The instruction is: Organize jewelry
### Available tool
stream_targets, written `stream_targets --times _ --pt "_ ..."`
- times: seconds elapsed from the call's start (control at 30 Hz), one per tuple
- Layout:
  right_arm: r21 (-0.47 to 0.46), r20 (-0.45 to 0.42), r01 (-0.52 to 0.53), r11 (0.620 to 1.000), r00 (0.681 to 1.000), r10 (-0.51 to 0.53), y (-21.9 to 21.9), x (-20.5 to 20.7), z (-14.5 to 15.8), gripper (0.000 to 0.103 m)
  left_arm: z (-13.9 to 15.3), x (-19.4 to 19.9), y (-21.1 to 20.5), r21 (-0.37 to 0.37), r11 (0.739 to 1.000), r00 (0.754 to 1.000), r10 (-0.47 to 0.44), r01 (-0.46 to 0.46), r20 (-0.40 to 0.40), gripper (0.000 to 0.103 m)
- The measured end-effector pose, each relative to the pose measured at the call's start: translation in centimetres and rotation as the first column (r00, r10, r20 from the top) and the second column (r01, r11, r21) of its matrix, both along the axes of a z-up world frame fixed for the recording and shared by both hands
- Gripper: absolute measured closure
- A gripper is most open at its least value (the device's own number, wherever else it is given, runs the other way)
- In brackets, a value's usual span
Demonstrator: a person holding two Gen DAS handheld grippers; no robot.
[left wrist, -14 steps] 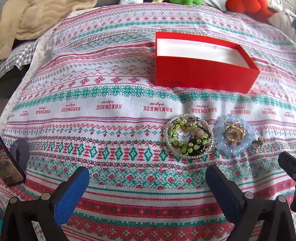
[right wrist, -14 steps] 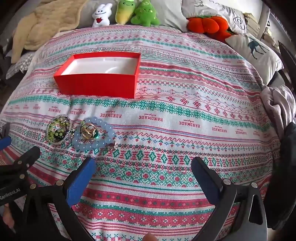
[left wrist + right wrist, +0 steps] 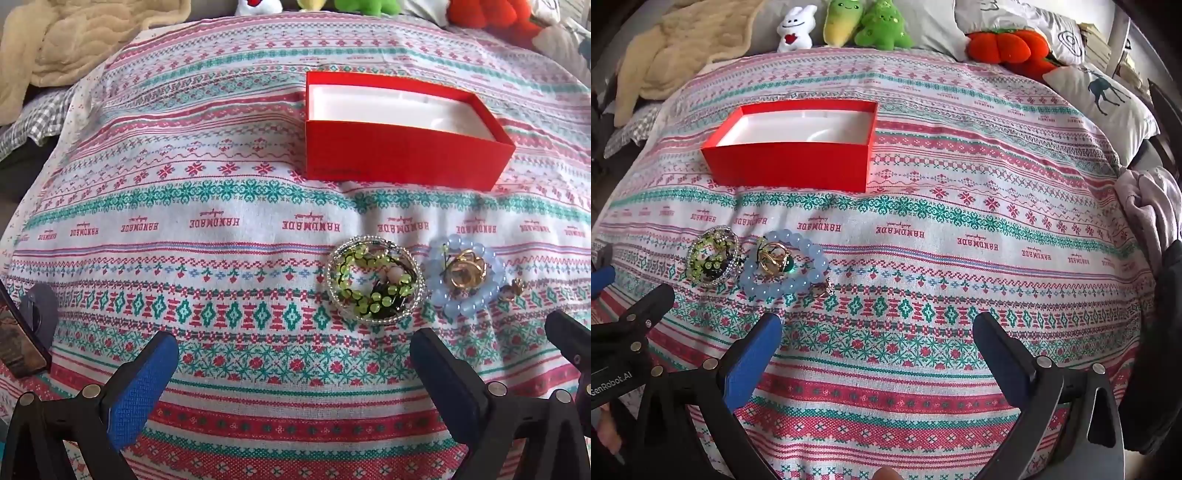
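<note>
Beyond red box (image 3: pixel 790 162), plush toys (image 3: pixel 864 26); right-view only

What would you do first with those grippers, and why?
Probably ease the left gripper forward onto the green bracelet: both grippers hang open and hold nothing, the red box has no jewelry in it, and that pile lies nearest its fingers.
</note>
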State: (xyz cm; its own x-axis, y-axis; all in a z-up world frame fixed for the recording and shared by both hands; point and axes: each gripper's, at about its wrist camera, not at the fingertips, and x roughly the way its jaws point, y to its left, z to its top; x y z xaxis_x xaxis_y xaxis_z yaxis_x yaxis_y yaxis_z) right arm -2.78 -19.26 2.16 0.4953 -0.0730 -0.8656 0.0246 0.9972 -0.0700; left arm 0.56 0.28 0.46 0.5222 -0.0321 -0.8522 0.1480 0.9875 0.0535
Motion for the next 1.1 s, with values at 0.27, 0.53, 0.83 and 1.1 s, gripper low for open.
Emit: stream_targets --times 0.27,0.53,0.83,1.1 --pt "0.034 -0.013 0.012 0.999 1.000 -0.011 -0.22 -0.08 -0.08 0.000 -0.22 -0.18 -0.49 0.012 1.000 1.000 -0.007 0.007 0.001 0.000" --pt "0.035 -0.011 0.015 0.999 1.000 -0.015 -0.26 -0.04 -0.08 0.000 -0.37 -0.27 -0.70 0.017 1.000 1.000 -0.012 0.012 -0.001 0.000" --pt "0.034 -0.006 0.016 0.999 1.000 -0.016 -0.24 -0.06 0.01 0.000 -0.25 -0.29 -0.58 0.014 1.000 1.000 -0.012 0.012 0.001 0.000" --pt "0.033 -0.008 0.015 0.999 1.000 -0.015 -0.20 -0.07 -0.03 0.000 -0.29 -0.33 -0.58 0.014 1.000 1.000 -0.012 0.012 0.002 0.000"
